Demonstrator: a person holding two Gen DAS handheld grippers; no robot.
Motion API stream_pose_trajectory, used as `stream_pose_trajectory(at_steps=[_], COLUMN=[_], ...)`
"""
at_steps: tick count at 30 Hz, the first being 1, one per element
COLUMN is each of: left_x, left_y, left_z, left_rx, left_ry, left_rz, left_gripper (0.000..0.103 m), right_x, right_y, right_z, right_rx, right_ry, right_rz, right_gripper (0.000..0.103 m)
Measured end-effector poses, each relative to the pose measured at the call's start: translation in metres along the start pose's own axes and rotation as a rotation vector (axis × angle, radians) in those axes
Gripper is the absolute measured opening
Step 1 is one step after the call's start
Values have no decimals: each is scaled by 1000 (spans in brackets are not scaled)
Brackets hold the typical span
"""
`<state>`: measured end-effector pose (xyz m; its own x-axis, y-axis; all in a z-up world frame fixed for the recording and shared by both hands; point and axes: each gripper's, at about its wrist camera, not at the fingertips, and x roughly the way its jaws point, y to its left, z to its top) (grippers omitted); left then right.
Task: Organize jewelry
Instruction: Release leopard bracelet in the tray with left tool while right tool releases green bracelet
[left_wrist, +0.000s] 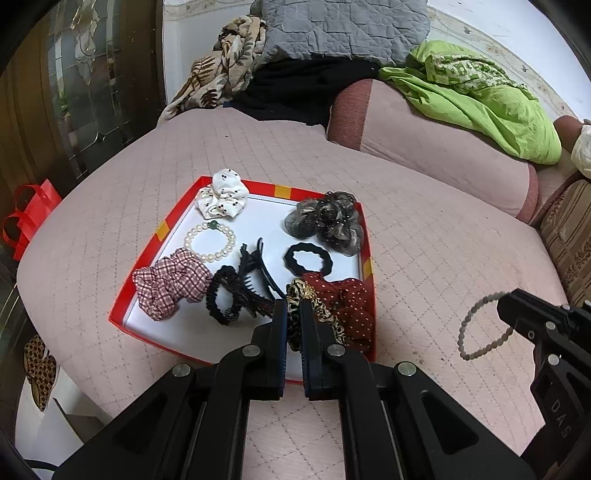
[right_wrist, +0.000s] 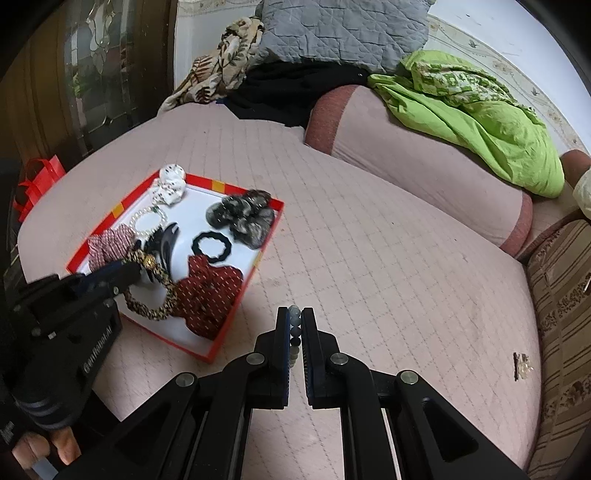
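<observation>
A red-rimmed box lid lies on the pink bed and holds scrunchies, a pearl bracelet, a black claw clip and a black hair tie. My left gripper is shut on a leopard-print hair band over the lid's near right part, beside a red dotted scrunchie. My right gripper is shut on a grey bead bracelet, held above the bed to the right of the lid.
Piled cloth, a grey quilt and a green garment lie at the back on a bolster. A red bag sits off the bed's left edge. A striped cushion is at the right. A small object lies near it.
</observation>
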<state>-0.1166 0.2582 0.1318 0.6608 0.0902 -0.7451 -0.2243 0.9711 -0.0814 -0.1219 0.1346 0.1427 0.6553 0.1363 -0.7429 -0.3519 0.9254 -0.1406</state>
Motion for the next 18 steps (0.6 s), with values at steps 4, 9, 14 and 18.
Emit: stream_pose_trajectory(at_steps=[4,9,14,18], left_x=[-2,-8,-11,-10], left_y=[10,27,40,43], left_z=[5,17,30,38], left_rx=[-4,7,37,70], left_ry=[-10,-31,-44,-55], left_rz=[13,36,40,44], left_gripper=[6,6,6,6], right_x=[-1,0,5,8], right_y=[8,15,25,34], right_z=[8,14,22,30], right_rx=[14,32,44,49], right_ry=[-15,-39,-44,-52], right_rz=[32,89,123,141], right_gripper=[7,7,7,7])
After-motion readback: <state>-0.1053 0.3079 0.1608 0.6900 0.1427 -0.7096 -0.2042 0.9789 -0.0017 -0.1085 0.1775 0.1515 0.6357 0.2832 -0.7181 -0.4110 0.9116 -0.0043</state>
